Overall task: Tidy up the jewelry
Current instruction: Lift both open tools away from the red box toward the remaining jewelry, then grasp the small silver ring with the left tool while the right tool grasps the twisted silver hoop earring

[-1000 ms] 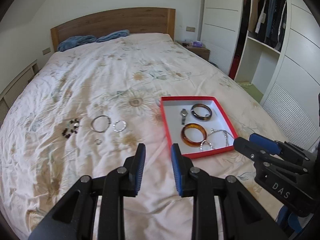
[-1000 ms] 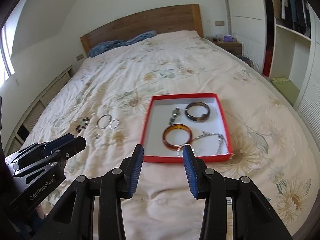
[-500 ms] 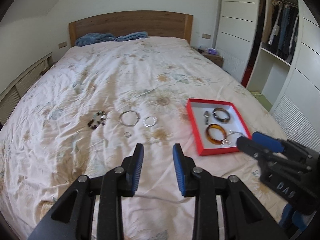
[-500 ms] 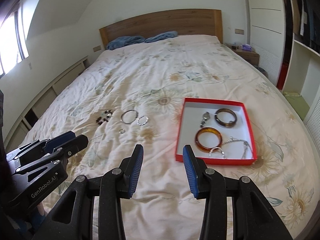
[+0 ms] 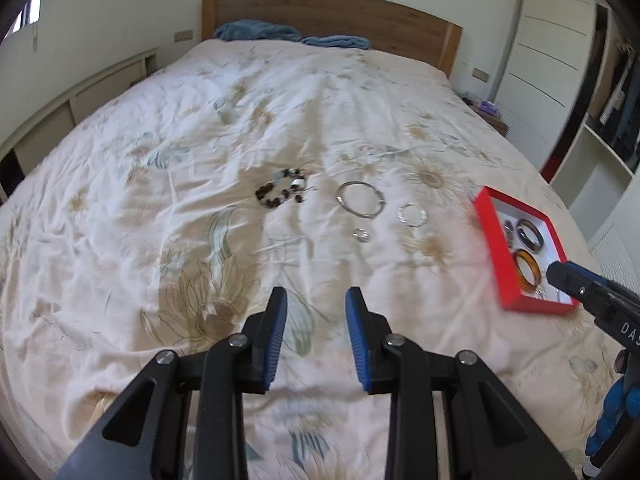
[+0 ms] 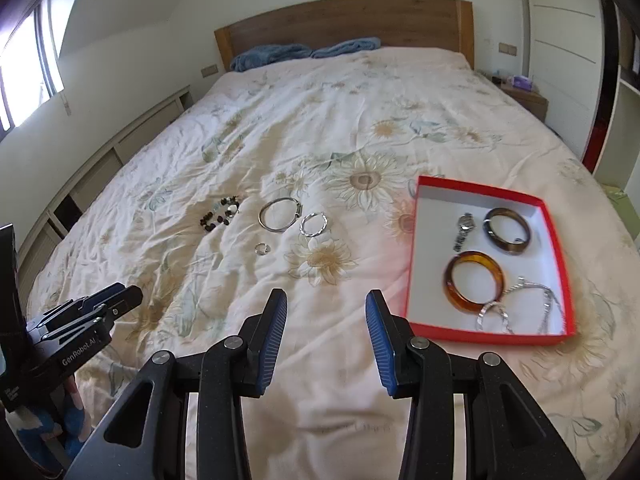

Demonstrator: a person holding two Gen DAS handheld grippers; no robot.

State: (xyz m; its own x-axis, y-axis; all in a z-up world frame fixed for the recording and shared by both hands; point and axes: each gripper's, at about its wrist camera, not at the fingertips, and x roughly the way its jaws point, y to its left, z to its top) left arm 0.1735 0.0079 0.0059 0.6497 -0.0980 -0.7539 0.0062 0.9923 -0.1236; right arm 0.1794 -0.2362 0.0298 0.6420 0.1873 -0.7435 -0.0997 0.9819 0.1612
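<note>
A red tray (image 6: 412,256) (image 5: 486,236) lies on the bed and holds an amber bangle (image 6: 474,282), a dark bangle (image 6: 507,230), a small watch (image 6: 463,230) and silver chains (image 6: 520,304). Loose on the quilt lie a dark bead bracelet (image 5: 280,192) (image 6: 220,214), a large silver bangle (image 5: 360,199) (image 6: 279,214), a smaller silver ring bracelet (image 5: 412,215) (image 6: 314,224) and a tiny ring (image 5: 361,235) (image 6: 262,248). My left gripper (image 5: 316,334) is open and empty above the quilt, short of the loose pieces. My right gripper (image 6: 326,340) is open and empty, left of the tray.
The bed is covered by a floral quilt (image 6: 360,128) with a wooden headboard (image 6: 344,24) and blue pillows (image 6: 272,56). A low shelf unit (image 6: 100,168) runs along the left wall. A nightstand (image 6: 524,98) and white wardrobes (image 6: 560,40) stand on the right.
Both grippers have swung left, so the loose jewelry now sits ahead of the left gripper and the tray has slid to the right in both views. Both stay open.
</note>
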